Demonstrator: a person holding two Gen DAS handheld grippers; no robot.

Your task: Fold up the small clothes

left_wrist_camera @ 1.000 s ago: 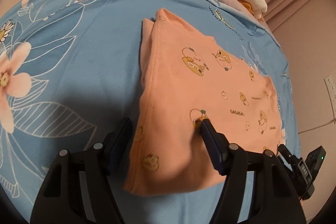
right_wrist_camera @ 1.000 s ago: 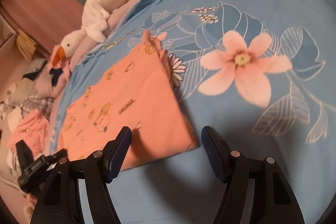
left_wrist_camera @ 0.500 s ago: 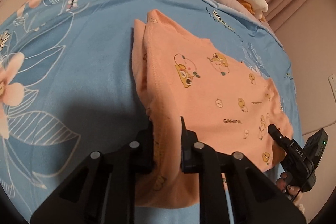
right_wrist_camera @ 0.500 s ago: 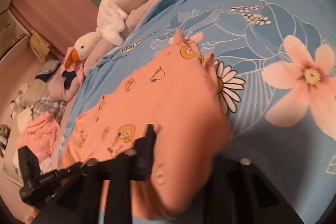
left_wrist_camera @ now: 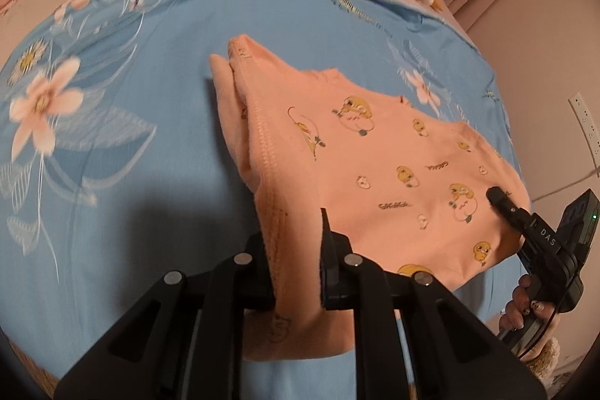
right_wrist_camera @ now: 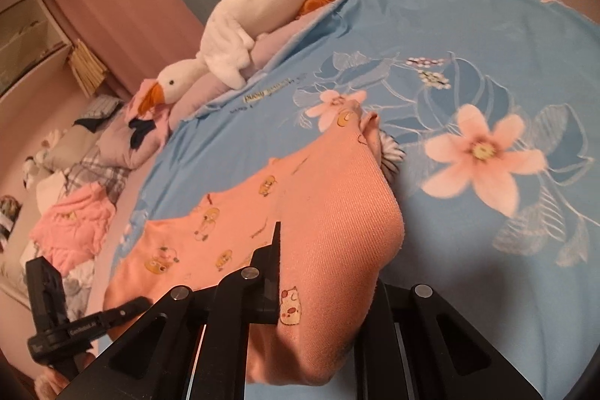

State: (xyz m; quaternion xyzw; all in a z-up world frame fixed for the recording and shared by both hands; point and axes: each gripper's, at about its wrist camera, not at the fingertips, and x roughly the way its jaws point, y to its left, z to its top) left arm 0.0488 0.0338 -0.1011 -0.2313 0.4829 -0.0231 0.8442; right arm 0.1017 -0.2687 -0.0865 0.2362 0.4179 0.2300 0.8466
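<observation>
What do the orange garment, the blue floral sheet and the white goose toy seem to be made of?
Orange garment: soft knit, likely cotton jersey; fine ribbed weave and stitched hem show, matte finish.
Blue floral sheet: smooth thin woven fabric, printed, matte; the fibre cannot be told.
White goose toy: fuzzy plush pile, probably synthetic.

The bed [left_wrist_camera: 157, 122], under a blue floral sheet [right_wrist_camera: 487, 36], carries the orange garment [left_wrist_camera: 375, 156], with a white plush goose [right_wrist_camera: 255, 25] on pillows at its edge.
</observation>
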